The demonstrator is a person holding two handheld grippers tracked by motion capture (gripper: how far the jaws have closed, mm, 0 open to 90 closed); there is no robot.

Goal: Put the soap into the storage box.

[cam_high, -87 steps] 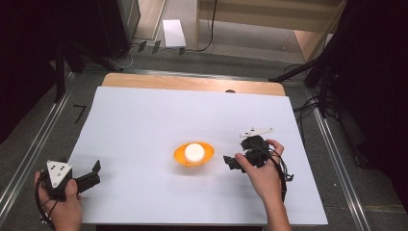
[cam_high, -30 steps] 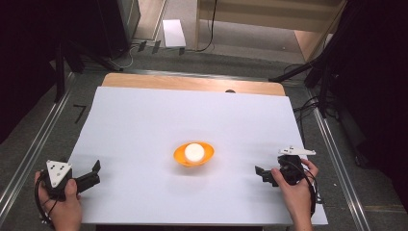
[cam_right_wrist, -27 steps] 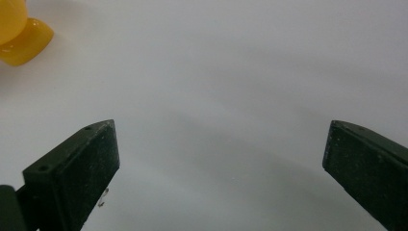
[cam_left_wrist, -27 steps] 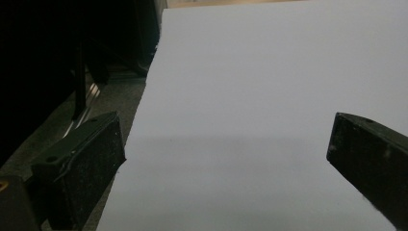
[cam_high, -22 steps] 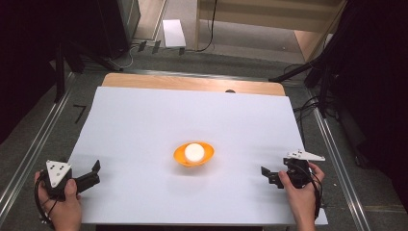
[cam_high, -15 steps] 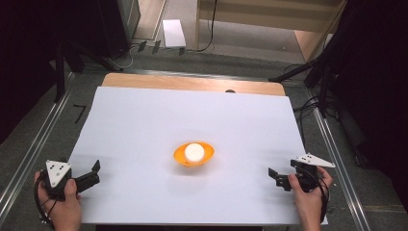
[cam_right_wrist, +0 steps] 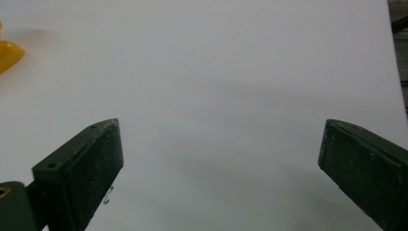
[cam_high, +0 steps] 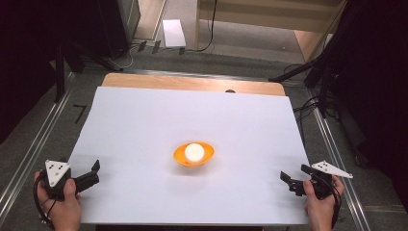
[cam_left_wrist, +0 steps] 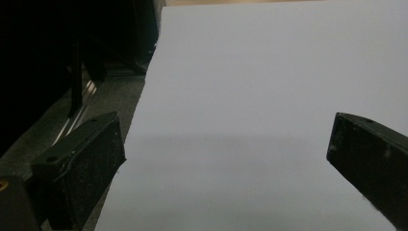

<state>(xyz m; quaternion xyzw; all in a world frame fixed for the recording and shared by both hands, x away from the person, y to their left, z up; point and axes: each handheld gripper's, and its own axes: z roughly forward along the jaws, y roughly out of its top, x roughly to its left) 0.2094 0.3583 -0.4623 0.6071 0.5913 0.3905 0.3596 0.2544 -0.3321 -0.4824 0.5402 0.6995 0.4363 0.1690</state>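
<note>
Orange bowl (cam_high: pixel 194 155) holds a white ball (cam_high: pixel 194 151) mid-worktop (cam_high: pixel 144 120); my left gripper (cam_high: pixel 89 175) and right gripper (cam_high: pixel 293 180) sit apart, fingers spread, empty, so I judge it done

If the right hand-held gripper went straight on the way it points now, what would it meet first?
Probably nothing: the right hand-held gripper, jaws open, looks across bare white sheet. The orange bowl sits off to the left of that line, though depth is hard to judge.
</note>
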